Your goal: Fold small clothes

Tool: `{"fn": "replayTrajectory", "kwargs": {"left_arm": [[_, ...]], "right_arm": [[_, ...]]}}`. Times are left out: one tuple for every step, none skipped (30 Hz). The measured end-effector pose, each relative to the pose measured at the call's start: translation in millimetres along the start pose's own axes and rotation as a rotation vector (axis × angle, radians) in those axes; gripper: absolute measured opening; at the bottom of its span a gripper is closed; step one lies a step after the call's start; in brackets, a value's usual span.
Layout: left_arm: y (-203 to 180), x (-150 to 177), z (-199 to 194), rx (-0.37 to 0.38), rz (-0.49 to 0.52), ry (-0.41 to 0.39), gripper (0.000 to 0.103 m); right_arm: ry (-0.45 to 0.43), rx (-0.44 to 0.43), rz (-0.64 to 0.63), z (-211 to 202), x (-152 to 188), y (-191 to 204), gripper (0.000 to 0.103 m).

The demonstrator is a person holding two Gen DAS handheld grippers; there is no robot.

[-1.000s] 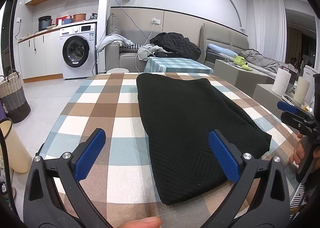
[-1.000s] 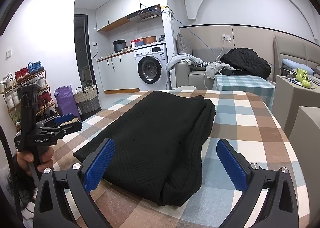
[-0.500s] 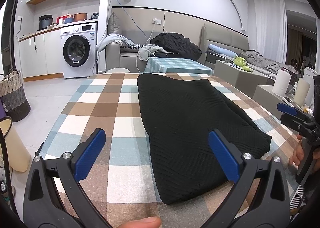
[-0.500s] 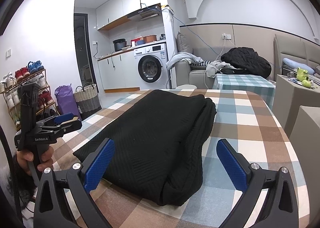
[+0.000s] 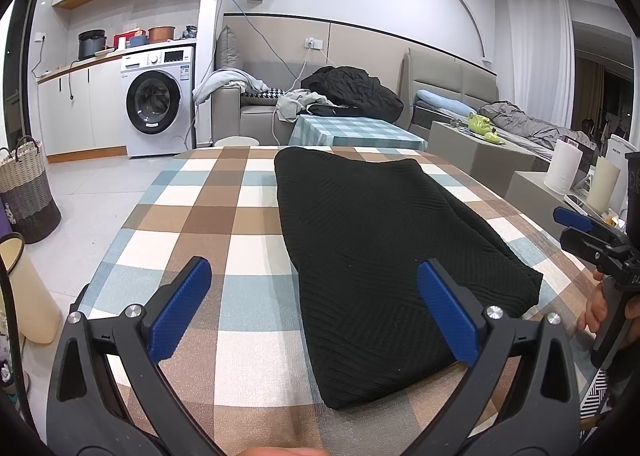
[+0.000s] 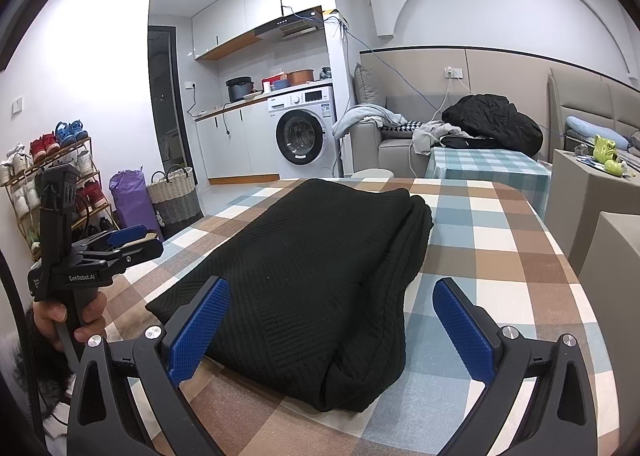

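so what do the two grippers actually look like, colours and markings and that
Both are black plastic clamps with two long arms, silver screw heads at the joints, and ribbed blue pads on the fingers. The left gripper and right gripper match. Seen from the side, the left gripper's body reads GenRobot.AI in white, above a black pistol handle. No sleeves or cables can be made out.

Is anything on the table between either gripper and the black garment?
Nothing visible. The left gripper and the right gripper are both open, with only bare checked tablecloth between their fingers and the near edge of the folded black garment.
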State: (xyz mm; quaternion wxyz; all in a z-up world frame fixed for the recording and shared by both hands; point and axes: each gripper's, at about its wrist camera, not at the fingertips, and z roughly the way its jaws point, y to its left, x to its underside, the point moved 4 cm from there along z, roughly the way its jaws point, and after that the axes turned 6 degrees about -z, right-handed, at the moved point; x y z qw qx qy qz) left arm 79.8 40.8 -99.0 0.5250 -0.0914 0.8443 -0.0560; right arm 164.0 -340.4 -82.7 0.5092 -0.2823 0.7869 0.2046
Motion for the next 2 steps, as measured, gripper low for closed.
{"fn": "replayTrajectory", "kwargs": {"left_arm": [[0.1, 0.1, 0.0, -0.001, -0.001, 0.001, 0.102], [1.0, -0.2, -0.9, -0.001, 0.001, 0.001, 0.103]], "right_arm": [[0.0, 0.0, 0.0, -0.2, -0.2, 0.0, 0.103], [0.002, -0.001, 0.0, 0.2, 0.2, 0.0, 0.103]]}}
